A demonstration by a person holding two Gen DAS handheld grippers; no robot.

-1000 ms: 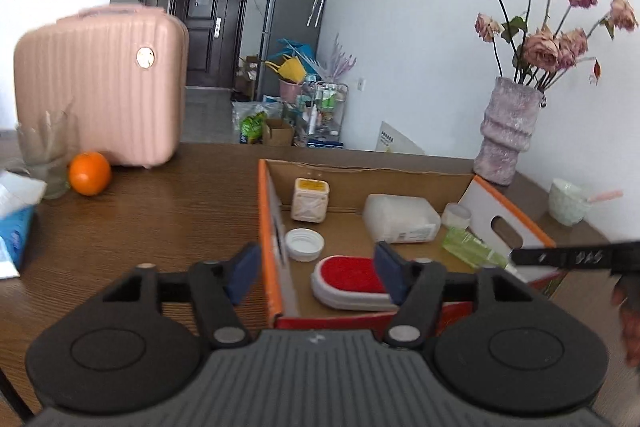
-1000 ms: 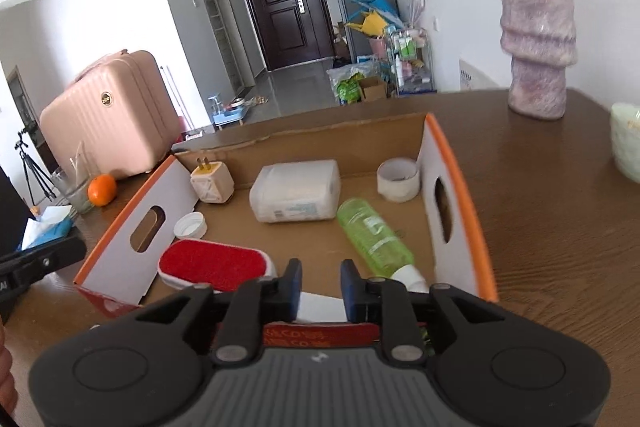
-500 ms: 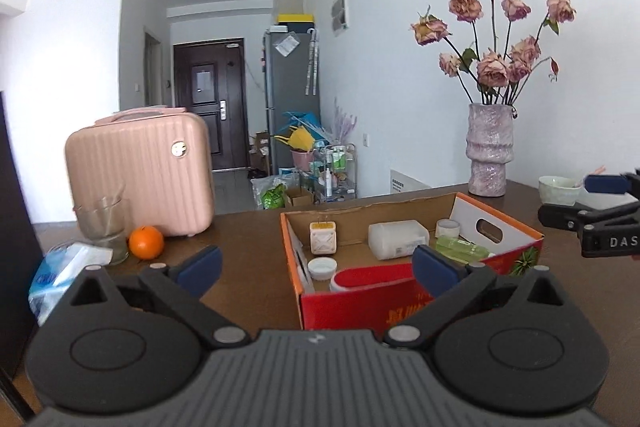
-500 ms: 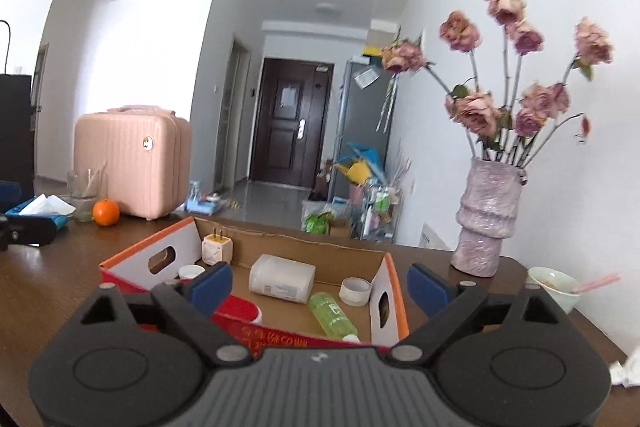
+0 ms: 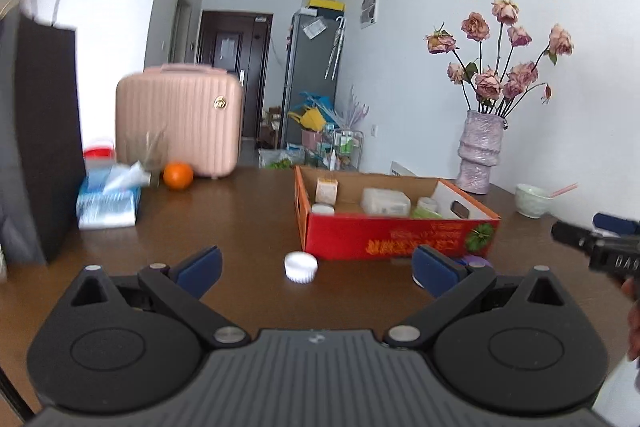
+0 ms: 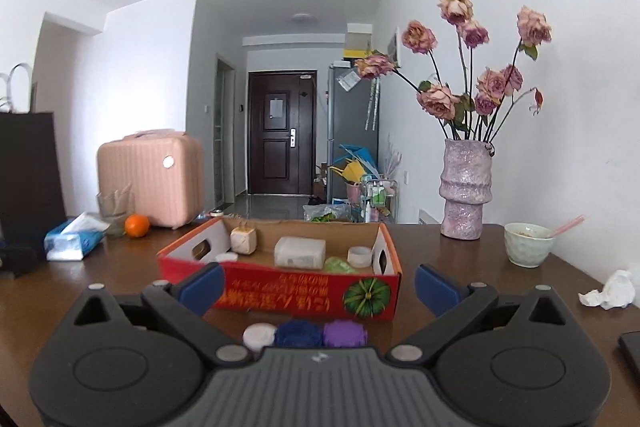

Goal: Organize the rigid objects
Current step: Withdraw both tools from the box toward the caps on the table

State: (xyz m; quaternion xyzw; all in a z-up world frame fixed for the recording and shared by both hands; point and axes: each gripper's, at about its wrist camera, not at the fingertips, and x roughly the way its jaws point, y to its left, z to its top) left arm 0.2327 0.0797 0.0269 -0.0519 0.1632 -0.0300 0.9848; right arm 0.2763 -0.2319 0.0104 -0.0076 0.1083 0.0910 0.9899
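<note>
A red and orange cardboard box (image 5: 396, 235) (image 6: 280, 291) sits on the brown table and holds a white container (image 6: 300, 251), a green bottle (image 6: 340, 265), a beige plug (image 6: 243, 240) and small white lids. A white cap (image 5: 301, 267) lies on the table in front of the box. A white cap (image 6: 259, 335), a blue cap (image 6: 299, 334) and a purple cap (image 6: 345, 333) lie just before the right gripper. My left gripper (image 5: 316, 267) is open and empty, back from the box. My right gripper (image 6: 318, 287) is open and empty.
A pink suitcase (image 5: 180, 123), an orange (image 5: 178, 175), a tissue pack (image 5: 108, 203) and a black paper bag (image 5: 36, 139) stand at the left. A vase of dried roses (image 6: 466, 187), a bowl with a spoon (image 6: 528, 243) and a crumpled tissue (image 6: 612, 291) are at the right.
Both grippers have pulled back and up from inside the box and both have opened wide. Loose caps in front of the box have come into view.
</note>
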